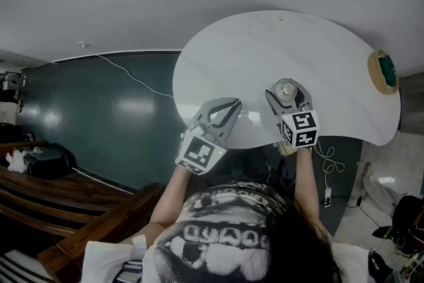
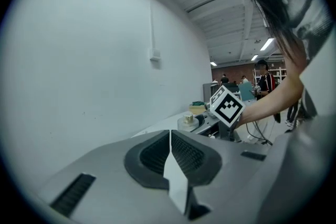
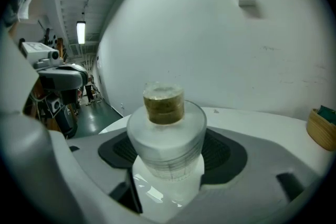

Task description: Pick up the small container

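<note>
The small container [image 3: 167, 134] is a frosted, round jar with a brownish cap [image 3: 164, 102]. It sits between the two pads of my right gripper [image 3: 167, 162], which is shut on its body. In the head view the container [image 1: 287, 90] is over the near part of the white table [image 1: 265, 50], inside the right gripper [image 1: 287, 95]. Whether it rests on the table or hangs just above it I cannot tell. My left gripper [image 1: 232, 106] is at the table's near edge, to the left, shut and empty. Its pads [image 2: 181, 152] meet in the left gripper view.
A wooden bowl [image 1: 383, 71] with something green in it stands at the table's far right edge. Dark green floor lies to the left, with a thin cable [image 1: 132, 78] across it. A wooden bench [image 1: 59, 205] is at the lower left. Cables [image 1: 326, 162] hang below the table's near edge.
</note>
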A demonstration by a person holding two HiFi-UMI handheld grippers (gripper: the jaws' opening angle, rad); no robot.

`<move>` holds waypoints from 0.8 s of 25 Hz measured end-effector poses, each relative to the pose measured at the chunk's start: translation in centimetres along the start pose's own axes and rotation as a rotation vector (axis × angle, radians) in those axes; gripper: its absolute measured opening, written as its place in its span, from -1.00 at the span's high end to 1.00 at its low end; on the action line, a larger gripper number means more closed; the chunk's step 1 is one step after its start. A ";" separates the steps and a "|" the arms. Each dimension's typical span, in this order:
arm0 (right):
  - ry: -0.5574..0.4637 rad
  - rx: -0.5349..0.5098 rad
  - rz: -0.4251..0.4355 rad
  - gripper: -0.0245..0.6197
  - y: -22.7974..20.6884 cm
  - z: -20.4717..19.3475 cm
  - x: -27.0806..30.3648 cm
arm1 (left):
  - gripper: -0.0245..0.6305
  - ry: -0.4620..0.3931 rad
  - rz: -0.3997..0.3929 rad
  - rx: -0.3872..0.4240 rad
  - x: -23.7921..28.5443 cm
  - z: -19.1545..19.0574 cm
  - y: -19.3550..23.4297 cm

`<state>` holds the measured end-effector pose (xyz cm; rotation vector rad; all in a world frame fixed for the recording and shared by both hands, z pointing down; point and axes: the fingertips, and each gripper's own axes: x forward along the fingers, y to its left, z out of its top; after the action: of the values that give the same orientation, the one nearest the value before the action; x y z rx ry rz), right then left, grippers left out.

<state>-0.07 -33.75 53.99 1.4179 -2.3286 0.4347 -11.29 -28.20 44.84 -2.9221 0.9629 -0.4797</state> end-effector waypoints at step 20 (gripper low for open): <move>-0.054 0.098 -0.117 -0.12 4.5 -0.9 -6.2 | 0.89 -0.018 -0.155 0.051 -0.2 -0.8 -0.7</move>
<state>-1.30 -26.51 51.57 1.6213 -2.2787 0.4885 -11.25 -27.47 45.69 -2.9632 0.7143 -0.4746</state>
